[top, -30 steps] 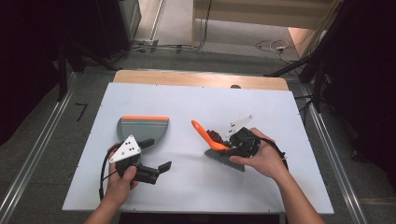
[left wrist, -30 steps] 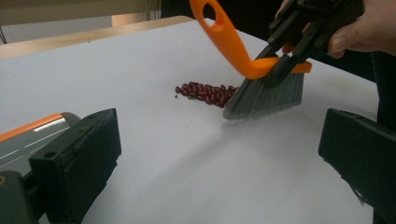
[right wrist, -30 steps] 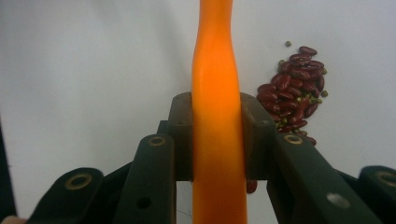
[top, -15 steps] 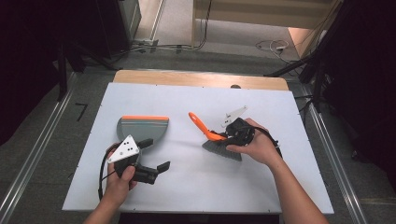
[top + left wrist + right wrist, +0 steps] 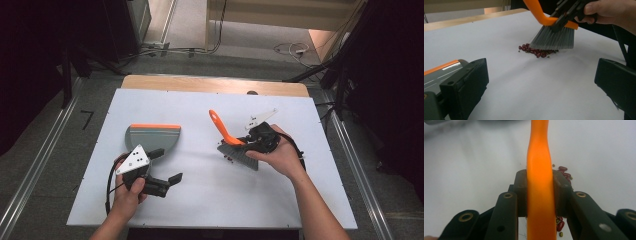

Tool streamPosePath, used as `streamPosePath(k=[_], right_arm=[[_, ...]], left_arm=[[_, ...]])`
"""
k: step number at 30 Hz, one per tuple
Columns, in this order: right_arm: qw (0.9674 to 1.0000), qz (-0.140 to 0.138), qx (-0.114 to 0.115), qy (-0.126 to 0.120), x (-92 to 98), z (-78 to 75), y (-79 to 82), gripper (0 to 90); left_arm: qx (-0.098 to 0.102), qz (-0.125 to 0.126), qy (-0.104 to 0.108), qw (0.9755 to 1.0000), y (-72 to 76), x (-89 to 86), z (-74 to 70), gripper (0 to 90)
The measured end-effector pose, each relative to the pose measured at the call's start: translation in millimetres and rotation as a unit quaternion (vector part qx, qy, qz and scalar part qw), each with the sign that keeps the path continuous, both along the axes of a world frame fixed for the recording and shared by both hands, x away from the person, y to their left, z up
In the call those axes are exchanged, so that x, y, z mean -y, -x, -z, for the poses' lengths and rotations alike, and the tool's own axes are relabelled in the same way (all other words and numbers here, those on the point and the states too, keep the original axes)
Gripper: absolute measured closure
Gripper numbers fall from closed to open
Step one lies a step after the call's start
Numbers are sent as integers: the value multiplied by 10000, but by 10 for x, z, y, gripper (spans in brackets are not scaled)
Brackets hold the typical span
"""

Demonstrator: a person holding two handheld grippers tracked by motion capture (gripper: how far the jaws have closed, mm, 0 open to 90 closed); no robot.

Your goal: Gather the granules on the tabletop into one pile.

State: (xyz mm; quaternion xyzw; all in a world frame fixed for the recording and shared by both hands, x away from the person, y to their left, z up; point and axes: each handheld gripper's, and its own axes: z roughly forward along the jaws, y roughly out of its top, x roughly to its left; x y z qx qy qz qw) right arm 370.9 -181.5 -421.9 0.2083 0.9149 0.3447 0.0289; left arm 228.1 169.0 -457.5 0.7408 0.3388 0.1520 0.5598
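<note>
Your right tool (image 5: 250, 141) is clamping the orange handle of the brush (image 5: 226, 134), whose grey bristles are resting on the white surface (image 5: 200, 210) right of its middle, toward the right edge. The bristles are touching a small heap of red beans (image 5: 536, 51). Your left tool (image 5: 167, 167) is sitting with its jaws apart near the front edge, just beside the grey dustpan (image 5: 150, 136).
</note>
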Motion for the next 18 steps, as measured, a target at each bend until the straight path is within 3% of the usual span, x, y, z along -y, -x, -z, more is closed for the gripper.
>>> streamPosePath(k=[8, 18], right_arm=[[9981, 511, 61, -338, 210, -104, 105, 686], [9891, 1271, 113, -734, 566, -48, 250, 686]], left_arm=[[35, -14, -11, 10000, 3, -2, -5, 0], [61, -53, 25, 10000, 6, -2, -9, 0]])
